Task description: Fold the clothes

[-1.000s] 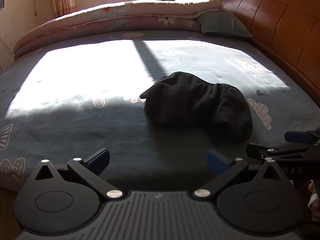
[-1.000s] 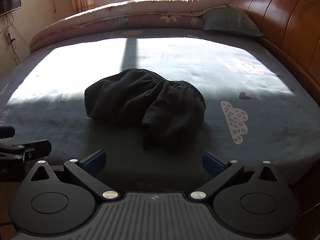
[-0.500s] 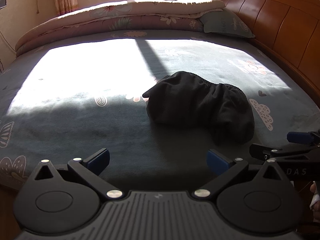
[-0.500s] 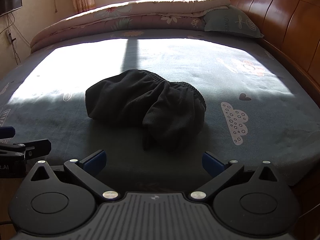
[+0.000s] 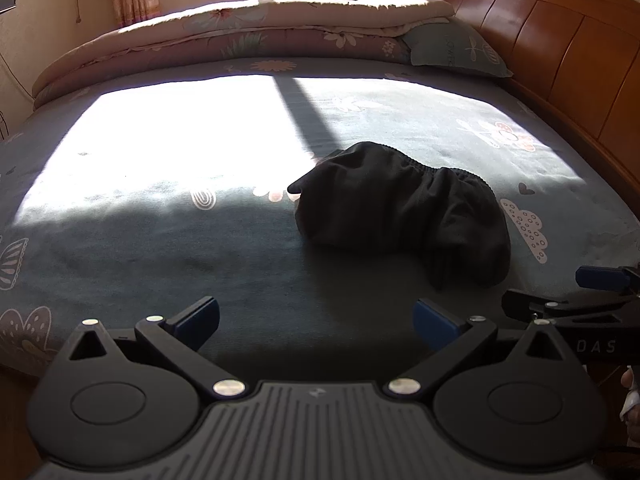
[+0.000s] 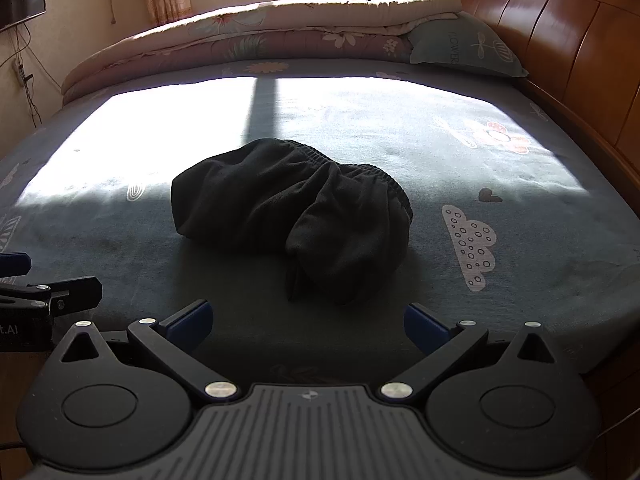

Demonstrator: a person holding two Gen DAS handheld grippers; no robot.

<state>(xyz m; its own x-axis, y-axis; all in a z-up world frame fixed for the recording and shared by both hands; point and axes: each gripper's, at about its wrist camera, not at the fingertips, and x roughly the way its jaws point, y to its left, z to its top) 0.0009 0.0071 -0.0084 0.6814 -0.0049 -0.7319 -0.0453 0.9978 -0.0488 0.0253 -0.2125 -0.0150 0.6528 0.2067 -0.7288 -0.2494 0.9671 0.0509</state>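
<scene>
a: what's biggest in front of the cameras?

b: the bed (image 5: 168, 248), its blue-grey sheet printed with clouds and butterflies. a wide patch of sunlight falls across its far half. the wooden headboard (image 5: 560, 52) runs along the 2 o'clock side.

a: and up at 12 o'clock?

b: a folded quilt (image 6: 256, 36) along the far edge, with a pillow (image 6: 464, 50) at its 3 o'clock end, against the headboard.

a: where's the clothing?

b: the dark garment (image 6: 296, 212) lies bunched in a heap near the middle of the bed, its gathered waistband on top. in the right wrist view it sits at 12 o'clock from the fingers, apart from them; in the left wrist view, toward 1 o'clock.

a: the grippers?

b: the left gripper (image 5: 316, 322) is spread wide, nothing between its blue pads. the right gripper (image 6: 306, 322) is spread just the same, also empty. both hang at the near edge of the bed, side by side.
</scene>
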